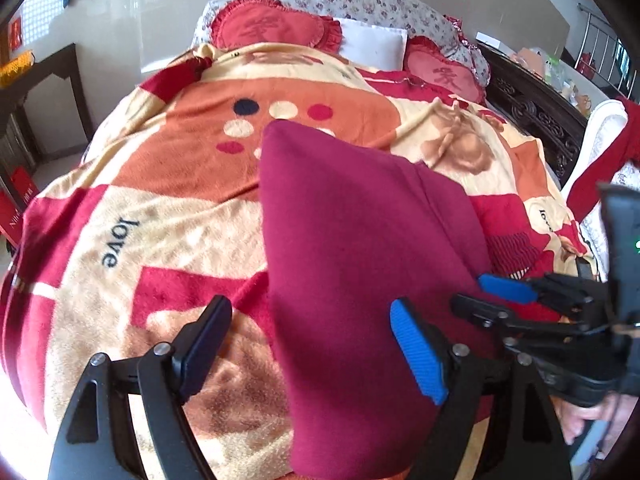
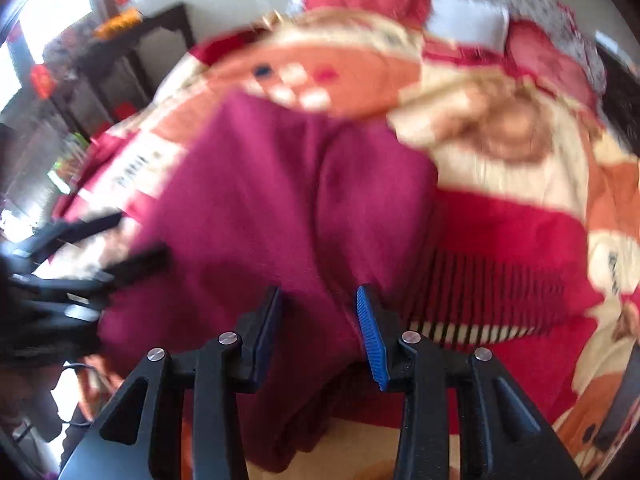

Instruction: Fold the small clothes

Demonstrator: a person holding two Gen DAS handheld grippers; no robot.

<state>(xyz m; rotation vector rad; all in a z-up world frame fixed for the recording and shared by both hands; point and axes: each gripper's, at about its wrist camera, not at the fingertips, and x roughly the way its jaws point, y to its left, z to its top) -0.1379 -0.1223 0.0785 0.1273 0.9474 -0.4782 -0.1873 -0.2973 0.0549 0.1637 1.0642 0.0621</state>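
Bedroom; bed covered by a patterned blanket (image 1: 160, 208) in orange, cream and red. We note the left gripper (image 1: 316, 344) with fingers spread wide over the near edge of the maroon garment (image 1: 360, 240), gripping nothing. The right gripper (image 2: 318, 328) is parted too, cloth bunched between its pads; clamping unclear. Garment lies mid-blanket. Heart cushions (image 1: 276, 26) at the headboard.
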